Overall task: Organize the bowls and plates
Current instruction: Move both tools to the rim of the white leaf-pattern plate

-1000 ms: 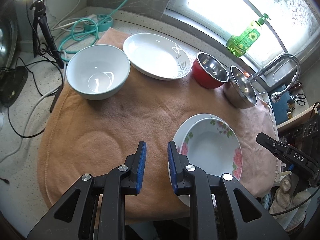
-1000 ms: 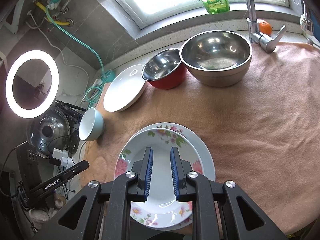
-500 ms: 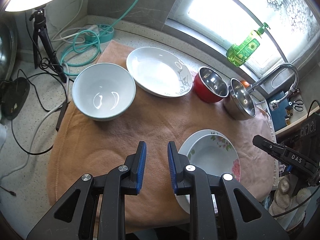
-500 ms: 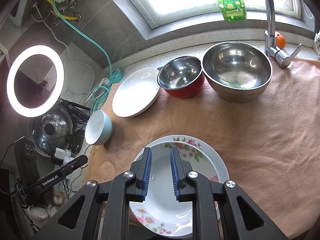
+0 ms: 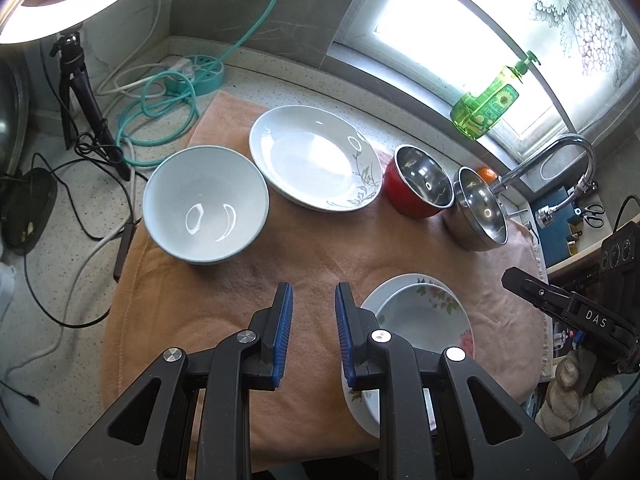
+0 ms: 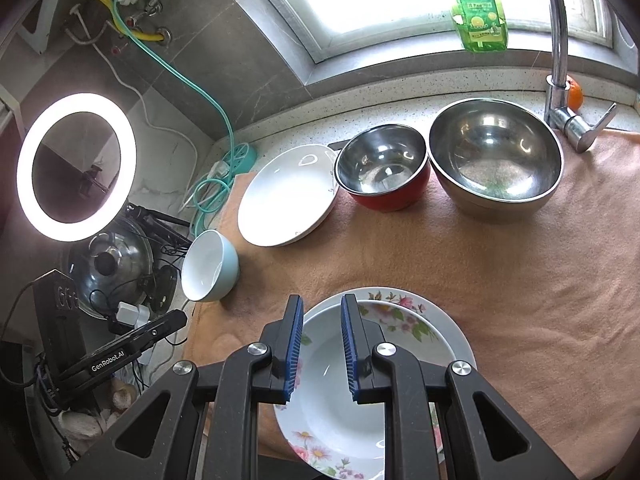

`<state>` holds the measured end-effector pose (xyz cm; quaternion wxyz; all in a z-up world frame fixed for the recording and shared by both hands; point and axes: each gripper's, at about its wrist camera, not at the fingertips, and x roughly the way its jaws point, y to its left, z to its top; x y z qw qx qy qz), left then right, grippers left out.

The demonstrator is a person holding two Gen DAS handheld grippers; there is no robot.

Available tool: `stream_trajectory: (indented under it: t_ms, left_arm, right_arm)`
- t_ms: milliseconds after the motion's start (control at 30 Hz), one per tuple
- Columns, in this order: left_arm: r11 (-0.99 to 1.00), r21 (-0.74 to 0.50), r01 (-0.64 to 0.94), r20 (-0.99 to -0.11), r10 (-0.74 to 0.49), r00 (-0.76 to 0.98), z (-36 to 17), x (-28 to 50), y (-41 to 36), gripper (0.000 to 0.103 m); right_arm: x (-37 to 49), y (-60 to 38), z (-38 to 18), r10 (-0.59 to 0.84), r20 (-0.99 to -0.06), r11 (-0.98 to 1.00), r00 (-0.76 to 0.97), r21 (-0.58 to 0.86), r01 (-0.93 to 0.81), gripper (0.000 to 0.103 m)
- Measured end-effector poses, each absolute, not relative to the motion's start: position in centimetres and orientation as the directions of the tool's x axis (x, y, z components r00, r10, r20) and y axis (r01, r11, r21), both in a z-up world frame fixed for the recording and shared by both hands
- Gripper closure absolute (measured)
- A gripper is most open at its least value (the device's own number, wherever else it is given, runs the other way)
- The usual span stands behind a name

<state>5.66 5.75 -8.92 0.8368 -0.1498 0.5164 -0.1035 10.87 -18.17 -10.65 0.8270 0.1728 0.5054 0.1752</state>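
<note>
On the orange cloth (image 5: pixel 320 248) stand a light blue bowl (image 5: pixel 205 205), a white plate with a grey leaf print (image 5: pixel 315 163), a red steel-lined bowl (image 5: pixel 420 182) and a large steel bowl (image 5: pixel 480 210). Two stacked floral plates (image 5: pixel 420 312) lie at the front. My left gripper (image 5: pixel 310 300) is open and empty above the cloth, left of the floral stack. My right gripper (image 6: pixel 320 312) is open and empty above the floral plates (image 6: pixel 404 316). The right wrist view also shows the blue bowl (image 6: pixel 210 266), white plate (image 6: pixel 286 196), red bowl (image 6: pixel 382 168) and steel bowl (image 6: pixel 496 158).
A tap (image 6: pixel 560 60) and a green soap bottle (image 6: pixel 478 12) stand at the back by the window. A ring light (image 6: pixel 76 166), tripod (image 5: pixel 80 96), teal hose (image 5: pixel 160 100), cables and a pot lid (image 6: pixel 110 260) crowd the left counter.
Both grippers have pulled back and up, so the dishes look smaller and farther. Both stay open and empty. No dish has moved.
</note>
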Motion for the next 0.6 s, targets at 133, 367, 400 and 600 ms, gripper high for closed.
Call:
stream_trajectory:
  t_ms: [133, 367, 400, 600]
  left_arm:
    - [0.942, -0.336, 0.003, -0.829, -0.297, 0.474, -7.9, 5.9, 5.4, 0.085]
    - [0.945, -0.324, -0.054, -0.815, -0.249, 0.523, -6.5, 6.6, 5.4, 0.085]
    - [0.944, -0.325, -0.058, -0.814, -0.248, 0.525, -6.3, 6.8, 5.4, 0.085]
    - [0.944, -0.318, -0.082, -0.824, -0.233, 0.516, -6.2, 8.7, 5.8, 0.085]
  right_arm:
    - [11.6, -17.9, -9.8, 0.489, -0.767, 0.87, 0.414, 0.466, -0.164, 0.085]
    - [13.7, -17.3, -8.4, 0.527, -0.761, 0.849, 0.377, 0.454, -0.27, 0.085]
    - [14.1, -17.2, -8.3, 0.532, -0.761, 0.845, 0.371, 0.452, -0.285, 0.085]
    - [15.8, -16.6, -7.5, 0.543, -0.763, 0.834, 0.352, 0.44, -0.332, 0.085]
